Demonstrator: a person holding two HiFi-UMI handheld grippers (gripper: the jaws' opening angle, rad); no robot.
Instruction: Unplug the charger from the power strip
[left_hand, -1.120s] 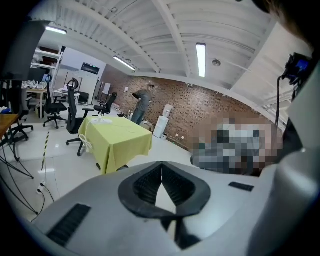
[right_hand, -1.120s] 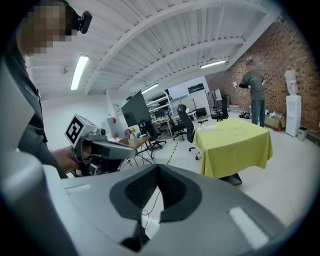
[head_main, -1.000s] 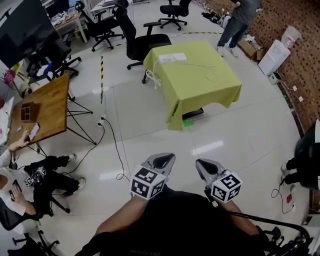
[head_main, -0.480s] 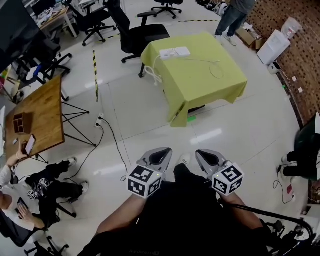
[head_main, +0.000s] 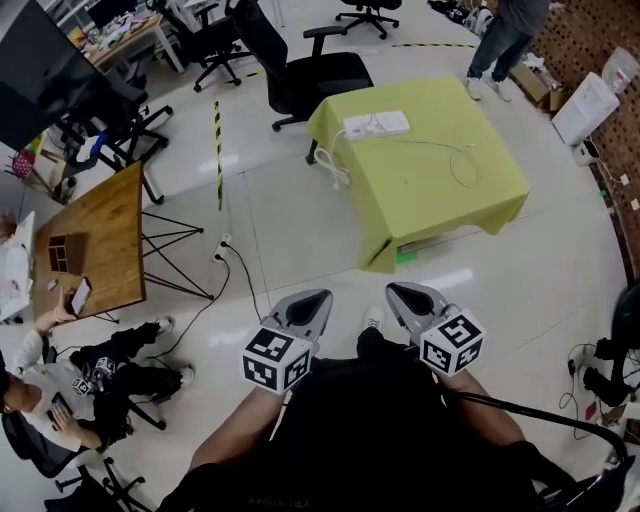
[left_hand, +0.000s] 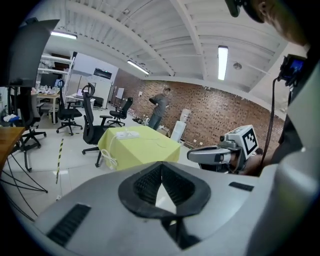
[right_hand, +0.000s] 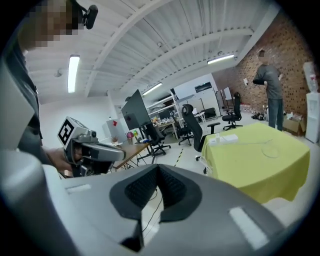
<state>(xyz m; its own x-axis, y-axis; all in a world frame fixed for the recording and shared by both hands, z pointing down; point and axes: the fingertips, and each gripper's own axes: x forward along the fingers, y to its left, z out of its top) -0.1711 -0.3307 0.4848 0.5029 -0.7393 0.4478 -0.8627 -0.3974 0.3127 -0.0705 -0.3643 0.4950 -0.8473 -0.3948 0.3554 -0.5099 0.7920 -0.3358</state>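
1. Two sets of fingers, both pressed together with nothing between them: left gripper (left_hand: 161, 169) and right gripper (right_hand: 157, 172), each read in its own gripper view.
2. Both grippers (head_main: 308, 303) (head_main: 405, 296) are carried low in front of the person's body, side by side and pointing forward, as they were a second ago.
3. One change since then: the worktop (head_main: 440, 195), draped in a yellow-green cloth, now shows larger and nearer in the head view, and the floor markings have slid past. The person appears to be walking toward it.
4. Power strip (head_main: 377, 125): white, lying at the far edge of the cloth, well apart from both grippers.
5. Charger: too small to tell from the strip. A thin white cable (head_main: 458, 158) loops from the strip across the cloth.
6. Black office chair (head_main: 318, 75): just beyond the worktop's far side.
7. Judgement: this is the approach stage, nothing is touched yet, and the fingers must spread before any grasp at the plug.
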